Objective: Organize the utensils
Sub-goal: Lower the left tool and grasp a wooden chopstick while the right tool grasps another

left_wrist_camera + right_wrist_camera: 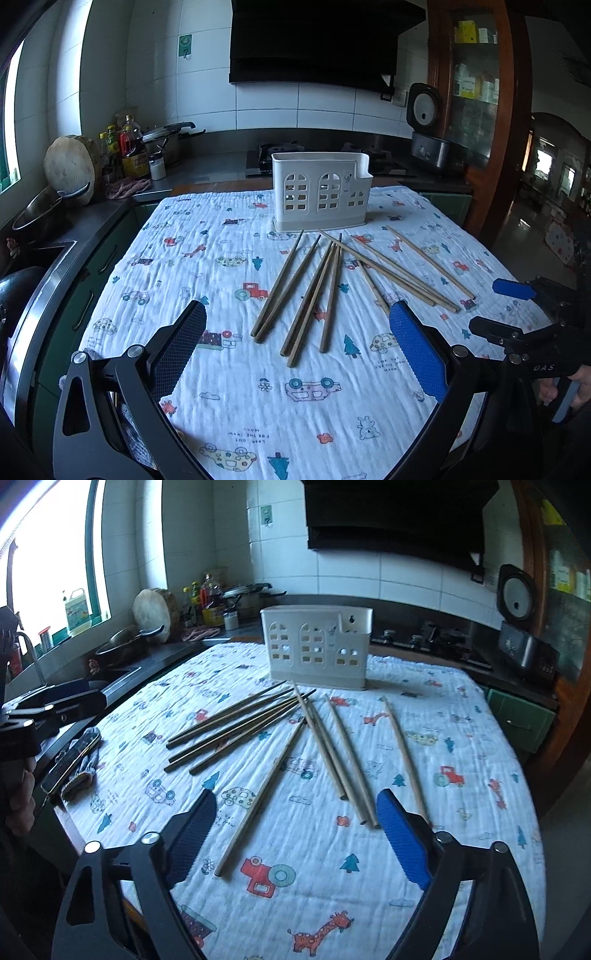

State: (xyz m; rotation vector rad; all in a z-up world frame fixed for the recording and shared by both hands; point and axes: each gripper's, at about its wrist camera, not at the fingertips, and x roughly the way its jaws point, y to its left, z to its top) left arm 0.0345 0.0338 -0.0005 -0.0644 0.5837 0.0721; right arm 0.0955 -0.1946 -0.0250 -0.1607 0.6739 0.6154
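Several wooden chopsticks (314,288) lie fanned out on a cloth printed with cartoon animals and cars (221,258). Behind them a white utensil holder (319,192) with window cut-outs stands upright. My left gripper (299,306) hovers open over the near ends of the darker chopsticks, touching none. My right gripper (498,310) shows at the right edge of the left wrist view. In the right wrist view the right gripper (297,797) is open low above the cloth; one chopstick (262,797) and the ends of the paler chopsticks (343,757) lie between its fingers, ungripped. The holder (317,646) stands beyond them.
A phone (70,760) and a knitted glove (83,771) rest at the table's left edge. The left counter carries a pan (122,642), a round chopping board (153,614) and bottles (207,602). A gas stove (417,640) and a rice cooker (521,627) stand behind the table.
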